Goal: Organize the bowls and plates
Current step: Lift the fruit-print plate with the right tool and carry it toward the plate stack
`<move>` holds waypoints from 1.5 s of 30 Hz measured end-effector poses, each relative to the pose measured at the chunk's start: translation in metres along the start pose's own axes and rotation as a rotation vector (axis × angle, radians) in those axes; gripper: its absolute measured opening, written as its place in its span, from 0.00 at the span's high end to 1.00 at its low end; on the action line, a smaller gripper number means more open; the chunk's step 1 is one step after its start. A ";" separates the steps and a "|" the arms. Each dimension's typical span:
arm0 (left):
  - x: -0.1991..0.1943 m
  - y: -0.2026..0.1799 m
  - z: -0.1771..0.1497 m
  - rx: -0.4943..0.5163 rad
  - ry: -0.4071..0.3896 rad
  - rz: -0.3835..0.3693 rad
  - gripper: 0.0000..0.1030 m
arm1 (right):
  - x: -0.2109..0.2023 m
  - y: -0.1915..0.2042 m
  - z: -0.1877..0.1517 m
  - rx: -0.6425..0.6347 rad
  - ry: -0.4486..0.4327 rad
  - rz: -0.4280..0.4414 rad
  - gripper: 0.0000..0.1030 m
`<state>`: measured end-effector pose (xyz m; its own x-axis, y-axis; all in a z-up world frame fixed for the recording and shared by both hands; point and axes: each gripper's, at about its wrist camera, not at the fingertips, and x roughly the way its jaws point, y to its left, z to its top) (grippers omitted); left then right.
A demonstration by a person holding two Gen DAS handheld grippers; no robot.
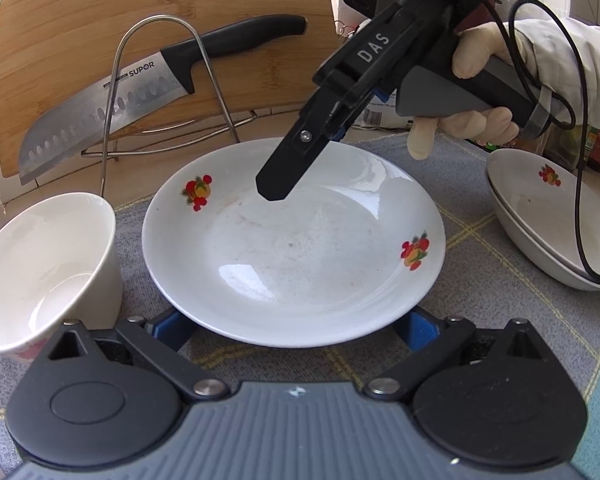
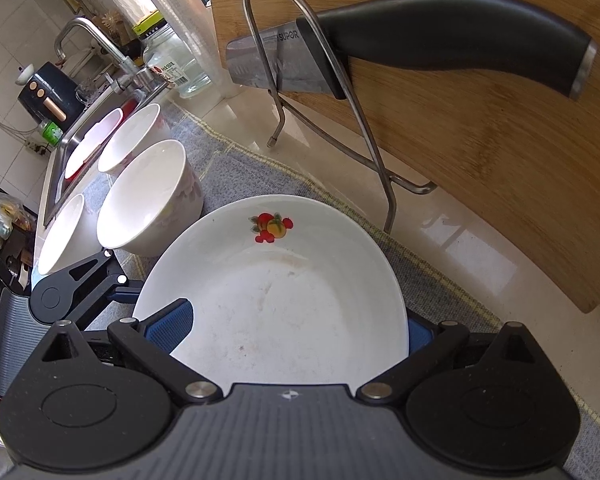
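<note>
A white plate with fruit prints (image 1: 294, 248) lies on the grey cloth in front of me. My left gripper (image 1: 296, 328) is open, its blue pads (image 1: 172, 330) spread wide under the plate's near rim. My right gripper (image 1: 274, 190), held by a gloved hand (image 1: 480, 56), reaches down from the upper right with its tip over the plate's far half. In the right wrist view the right gripper (image 2: 296, 328) is open, with the plate (image 2: 284, 292) filling the gap between its fingers. Three white bowls (image 2: 148, 200) stand left of the plate. Stacked matching plates (image 1: 540, 216) sit at the right.
A wooden cutting board (image 1: 160, 20) leans behind a wire rack (image 1: 160, 80) that holds a black-handled knife (image 1: 112, 112). A sink with a tap (image 2: 96, 52) and a glass jar (image 2: 176, 64) lie beyond the bowls. A black cable (image 1: 580, 184) hangs over the stacked plates.
</note>
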<state>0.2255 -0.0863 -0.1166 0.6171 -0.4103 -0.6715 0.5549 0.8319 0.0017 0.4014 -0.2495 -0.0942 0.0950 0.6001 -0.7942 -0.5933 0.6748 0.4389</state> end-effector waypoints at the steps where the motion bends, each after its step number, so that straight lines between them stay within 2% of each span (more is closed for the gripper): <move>1: -0.001 -0.001 0.000 0.007 0.004 0.001 0.02 | -0.001 0.001 0.000 0.001 0.000 -0.002 0.00; 19: -0.038 -0.016 0.001 0.039 0.019 -0.041 0.02 | -0.026 0.037 -0.020 0.003 -0.019 -0.033 0.00; 30: -0.063 -0.034 0.001 0.077 0.037 -0.063 0.02 | -0.045 0.062 -0.047 0.045 -0.052 -0.050 0.00; 45: -0.084 -0.059 -0.001 0.129 0.047 -0.136 0.02 | -0.074 0.078 -0.087 0.114 -0.098 -0.097 0.00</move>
<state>0.1403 -0.1007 -0.0609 0.5063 -0.4950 -0.7062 0.7003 0.7138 0.0017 0.2785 -0.2781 -0.0378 0.2279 0.5650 -0.7930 -0.4835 0.7726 0.4115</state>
